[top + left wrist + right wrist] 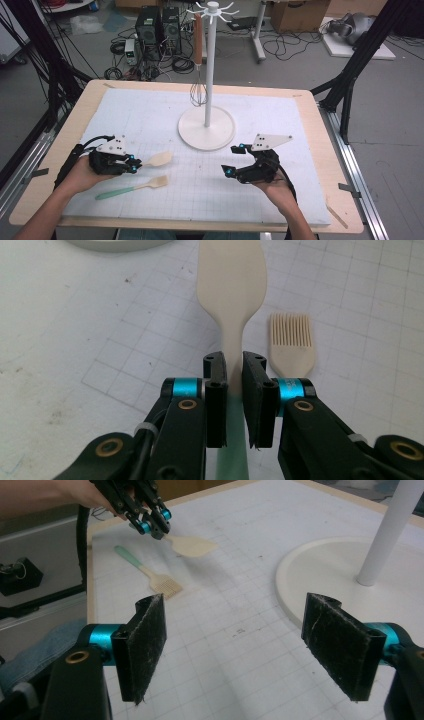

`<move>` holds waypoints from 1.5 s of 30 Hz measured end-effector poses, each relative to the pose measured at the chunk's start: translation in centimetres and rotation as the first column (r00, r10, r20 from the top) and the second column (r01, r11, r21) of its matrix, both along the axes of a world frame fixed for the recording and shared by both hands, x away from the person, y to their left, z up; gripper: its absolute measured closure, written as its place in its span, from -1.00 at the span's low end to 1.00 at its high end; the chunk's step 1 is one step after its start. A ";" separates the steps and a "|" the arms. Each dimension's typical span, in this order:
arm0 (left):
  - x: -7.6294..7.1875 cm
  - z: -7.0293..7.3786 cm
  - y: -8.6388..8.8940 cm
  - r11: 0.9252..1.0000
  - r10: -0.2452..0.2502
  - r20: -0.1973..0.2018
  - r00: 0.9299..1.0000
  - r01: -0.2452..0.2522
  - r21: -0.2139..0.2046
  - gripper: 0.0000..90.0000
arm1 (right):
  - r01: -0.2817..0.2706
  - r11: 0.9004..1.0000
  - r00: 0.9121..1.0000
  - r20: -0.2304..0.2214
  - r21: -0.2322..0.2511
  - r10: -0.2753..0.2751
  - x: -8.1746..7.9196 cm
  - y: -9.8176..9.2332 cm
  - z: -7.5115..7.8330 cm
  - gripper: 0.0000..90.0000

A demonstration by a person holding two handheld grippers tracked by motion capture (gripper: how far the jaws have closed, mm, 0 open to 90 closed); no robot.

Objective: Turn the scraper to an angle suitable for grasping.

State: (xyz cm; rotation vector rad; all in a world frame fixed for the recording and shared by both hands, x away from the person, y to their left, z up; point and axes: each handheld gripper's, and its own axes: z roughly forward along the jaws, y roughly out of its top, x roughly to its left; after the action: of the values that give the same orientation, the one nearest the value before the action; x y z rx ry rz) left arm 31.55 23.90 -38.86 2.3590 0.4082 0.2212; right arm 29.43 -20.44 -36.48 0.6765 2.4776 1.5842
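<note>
L tool (234, 390) clamped on spatula (231, 287) neck, brush (291, 342) beside

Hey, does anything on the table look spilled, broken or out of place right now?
Nothing stands out. The left gripper holds the spatula by its neck, the brush lies flat on the mat, and the whisk hangs on the upright rack.

I find no readable text, label, brand, number or sign anywhere, only an unmarked printed grid on the white mat (150, 115) over the counter (320, 150), plain cardboard boxes (299, 14) behind, lettering none
</note>
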 end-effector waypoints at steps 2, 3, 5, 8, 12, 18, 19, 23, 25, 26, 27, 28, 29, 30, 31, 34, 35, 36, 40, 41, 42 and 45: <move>0.1 0.3 -0.2 1.000 -0.007 0.006 1.000 0.007 0.001 0.79 | -0.003 1.000 1.000 -0.004 0.003 0.003 0.0 0.1 0.1 -0.46; 0.1 0.5 -0.3 1.000 -0.007 0.000 1.000 0.007 -0.006 0.79 | -0.002 1.000 1.000 -0.002 -0.001 0.002 0.0 0.1 0.1 -0.49; 0.2 0.8 -0.5 1.000 -0.012 0.002 1.000 0.012 -0.011 0.79 | -0.009 1.000 1.000 -0.005 -0.006 0.009 0.0 0.2 0.2 -0.50; 0.4 1.2 -0.9 1.000 -0.018 0.003 1.000 0.018 -0.017 0.79 | -0.009 1.000 1.000 -0.007 -0.012 0.009 0.1 0.5 0.3 -0.53; 0.5 1.9 -1.3 0.999 -0.026 0.008 1.000 0.026 -0.034 0.79 | -0.013 1.000 1.000 -0.007 -0.026 0.013 0.3 0.8 0.7 -0.57; 0.7 2.6 -1.6 0.999 -0.030 0.005 1.000 0.031 -0.042 0.79 | -0.024 0.999 1.000 0.007 -0.035 0.024 0.6 1.4 1.6 -0.59; 0.7 2.6 -1.6 0.998 -0.033 0.006 0.999 0.034 -0.045 0.79 | -0.025 0.999 1.000 0.008 -0.035 0.025 0.6 1.5 1.7 -0.59; 0.7 3.1 -2.0 0.998 -0.038 0.011 0.999 0.039 -0.044 0.79 | -0.037 0.998 0.999 0.017 -0.046 0.038 0.9 1.8 2.2 -0.59; 0.8 3.3 -2.2 0.997 -0.048 0.010 0.999 0.049 -0.053 0.79 | -0.045 0.998 0.999 0.015 -0.053 0.046 1.0 2.0 2.3 -0.59; 0.9 3.4 -2.2 0.997 -0.046 0.007 0.999 0.047 -0.053 0.79 | -0.047 0.997 0.999 0.014 -0.055 0.048 1.0 2.1 2.3 -0.59; 1.0 3.4 -2.3 0.997 -0.050 0.006 0.999 0.051 -0.053 0.79 | -0.049 0.997 0.999 0.013 -0.060 0.050 1.1 2.2 2.3 -0.59; 1.0 3.5 -2.3 0.997 -0.051 0.005 0.999 0.051 -0.054 0.79 | -0.052 0.997 0.999 0.009 -0.061 0.052 1.2 2.3 2.3 -0.59; 1.1 3.6 -2.3 0.997 -0.054 0.002 0.999 0.054 -0.062 0.79 | -0.054 0.997 0.998 0.009 -0.061 0.054 1.4 2.3 2.2 -0.59; 1.1 3.6 -2.4 0.996 -0.054 -0.001 0.999 0.054 -0.070 0.79 | -0.052 0.997 0.999 0.008 -0.062 0.052 1.5 2.4 2.2 -0.59; 1.1 3.6 -2.5 0.996 -0.057 -0.001 0.998 0.056 -0.072 0.79 | -0.052 0.997 0.999 0.006 -0.061 0.053 1.6 2.4 2.1 -0.59; 1.1 3.7 -2.7 0.995 -0.064 -0.005 0.998 0.064 -0.072 0.79 | -0.053 0.996 0.999 0.010 -0.066 0.054 1.8 2.5 2.0 -0.59; 1.0 3.7 -2.9 0.995 -0.066 0.000 0.998 0.066 -0.072 0.79 | -0.054 0.996 0.998 0.008 -0.068 0.055 1.8 2.6 2.0 -0.59; 1.0 3.8 -3.0 0.995 -0.068 0.001 0.998 0.068 -0.072 0.79 | -0.056 0.996 0.998 0.011 -0.072 0.057 1.8 2.7 2.0 -0.59; 1.0 4.2 -3.6 0.994 -0.082 0.001 0.997 0.082 -0.068 0.79 | -0.062 0.996 0.998 0.009 -0.067 0.062 1.9 2.9 2.0 -0.59; 1.0 4.3 -3.8 0.994 -0.081 0.007 0.997 0.081 -0.075 0.79 | -0.060 0.996 0.998 0.008 -0.068 0.061 1.9 2.9 2.0 -0.59; 1.0 4.6 -4.0 0.993 -0.087 0.008 0.996 0.087 -0.075 0.79 | -0.061 0.996 0.998 0.010 -0.070 0.062 1.9 2.9 2.0 -0.59; 1.0 5.0 -4.4 0.993 -0.093 0.010 0.996 0.094 -0.078 0.79 | -0.064 0.996 0.998 0.010 -0.069 0.065 1.9 3.1 1.9 -0.59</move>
State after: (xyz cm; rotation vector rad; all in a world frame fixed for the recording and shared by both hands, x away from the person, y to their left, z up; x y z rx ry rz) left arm 32.53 19.50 -33.88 2.2929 0.2972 0.1657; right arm 31.36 -17.39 -34.55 0.5811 2.5558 1.5114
